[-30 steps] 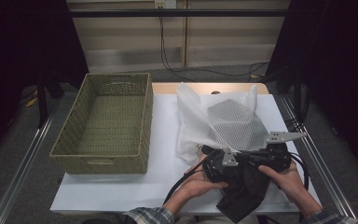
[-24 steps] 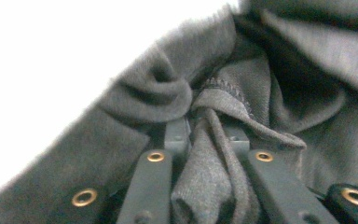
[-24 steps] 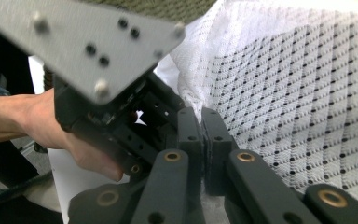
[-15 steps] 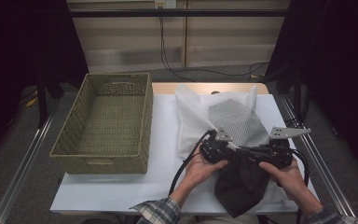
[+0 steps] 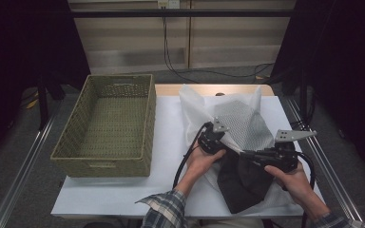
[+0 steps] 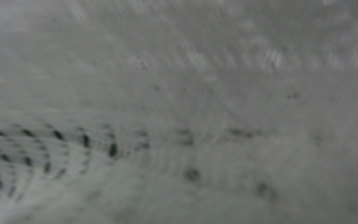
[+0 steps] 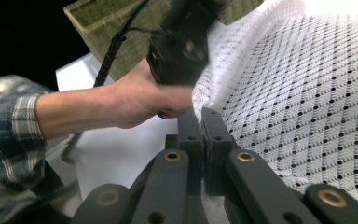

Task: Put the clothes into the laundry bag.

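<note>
Both grippers work the white mesh garment (image 5: 244,126) at the table's (image 5: 123,194) right half: the right gripper (image 7: 203,116) has its jaws pressed together on a fold of it, and the left gripper (image 5: 214,138), jaws just closing, looks clamped on it too. Its long axis runs from the near edge toward the far one, a dark cloth (image 5: 242,183) at the near end. A woven basket (image 5: 105,159) bounds the left, with bare table between.

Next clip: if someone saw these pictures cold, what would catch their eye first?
Probably the white mesh bag spread across the right half of the white table, with a dark cloth at its near end. Two hands work it there: the right gripper is shut on its edge. A woven basket sits on the left.
</note>
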`<state>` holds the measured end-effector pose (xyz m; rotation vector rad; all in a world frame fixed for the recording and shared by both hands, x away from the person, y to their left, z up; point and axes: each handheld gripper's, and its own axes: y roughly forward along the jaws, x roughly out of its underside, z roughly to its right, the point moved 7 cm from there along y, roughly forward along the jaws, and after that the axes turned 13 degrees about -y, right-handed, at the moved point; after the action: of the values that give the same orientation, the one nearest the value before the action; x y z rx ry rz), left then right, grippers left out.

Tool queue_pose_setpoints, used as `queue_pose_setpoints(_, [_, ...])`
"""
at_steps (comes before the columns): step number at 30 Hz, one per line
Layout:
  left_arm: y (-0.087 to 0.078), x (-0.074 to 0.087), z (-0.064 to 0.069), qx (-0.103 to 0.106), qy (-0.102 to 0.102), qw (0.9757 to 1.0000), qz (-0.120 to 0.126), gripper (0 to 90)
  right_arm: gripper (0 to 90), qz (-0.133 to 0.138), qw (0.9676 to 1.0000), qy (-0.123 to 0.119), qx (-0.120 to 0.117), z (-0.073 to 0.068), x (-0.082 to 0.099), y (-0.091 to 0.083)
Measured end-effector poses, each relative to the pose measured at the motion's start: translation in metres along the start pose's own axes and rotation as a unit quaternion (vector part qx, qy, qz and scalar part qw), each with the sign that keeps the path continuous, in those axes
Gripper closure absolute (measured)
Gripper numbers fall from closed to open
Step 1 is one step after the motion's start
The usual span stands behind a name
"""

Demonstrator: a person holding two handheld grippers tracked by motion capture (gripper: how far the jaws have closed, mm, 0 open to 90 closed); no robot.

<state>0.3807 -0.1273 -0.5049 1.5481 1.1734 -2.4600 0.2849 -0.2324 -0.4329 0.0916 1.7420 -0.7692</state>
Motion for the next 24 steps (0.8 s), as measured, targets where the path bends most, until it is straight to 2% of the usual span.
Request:
queue_pose_setpoints(1, [-0.001, 0.002, 0.0, 0.002, -0.004, 1.0, 0.002, 77.3, 88.6, -0.007, 1.0, 0.001, 0.001, 0.001, 0.004, 0.001])
queue_pose_setpoints(2, [-0.002, 0.002, 0.0, 0.009, -0.018, 0.9997, 0.011, 76.7, 88.6, -0.012, 0.9999, 0.002, 0.002, 0.002, 0.007, 0.003])
queue_pose_setpoints(3, [-0.004, 0.003, 0.001, 0.007, -0.021, 0.9997, 0.007, 76.1, 88.6, -0.018, 0.9998, 0.002, 0.006, 0.004, 0.01, 0.003])
queue_pose_setpoints(7, [-0.016, 0.002, 0.009, 0.016, -0.011, 0.9998, 0.003, 67.2, 88.5, -0.03, 0.9994, -0.003, 0.016, 0.009, 0.019, 0.006])
queue_pose_setpoints(8, [-0.021, 0.003, 0.012, 0.025, -0.008, 0.9996, 0.007, 64.0, 88.5, -0.033, 0.9993, -0.007, 0.018, 0.01, 0.021, 0.007])
queue_pose_setpoints(13, [-0.044, 0.009, 0.023, 0.04, 0.004, 0.9991, 0.016, 50.0, 88.5, -0.025, 0.9994, -0.003, 0.022, 0.013, 0.024, 0.007])
queue_pose_setpoints(14, [-0.05, 0.01, 0.027, 0.047, 0.002, 0.9985, 0.026, 47.1, 88.5, -0.025, 0.9995, -0.002, 0.021, 0.014, 0.023, 0.007])
queue_pose_setpoints(15, [-0.056, 0.011, 0.027, 0.044, 0.006, 0.9987, 0.025, 43.8, 88.5, -0.023, 0.9995, -0.001, 0.021, 0.013, 0.023, 0.006])
queue_pose_setpoints(16, [-0.059, 0.012, 0.029, 0.047, 0.001, 0.9984, 0.03, 41.5, 88.6, -0.022, 0.9995, -0.001, 0.023, 0.014, 0.023, 0.006])
queue_pose_setpoints(18, [-0.069, 0.012, 0.033, 0.068, -0.018, 0.9968, 0.038, 38.8, 88.5, -0.022, 0.9995, 0.0, 0.024, 0.015, 0.023, 0.006])
queue_pose_setpoints(19, [-0.073, 0.013, 0.037, 0.081, -0.02, 0.9955, 0.045, 38.2, 88.5, -0.021, 0.9994, 0.0, 0.026, 0.015, 0.022, 0.005])
queue_pose_setpoints(22, [-0.075, 0.019, 0.054, 0.104, 0.011, 0.9941, 0.031, 33.7, 88.5, -0.022, 0.9993, 0.001, 0.03, 0.016, 0.022, 0.004])
queue_pose_setpoints(24, [-0.069, 0.023, 0.06, 0.113, 0.013, 0.9932, 0.027, 30.4, 88.5, -0.023, 0.9992, 0.001, 0.032, 0.017, 0.022, 0.004])
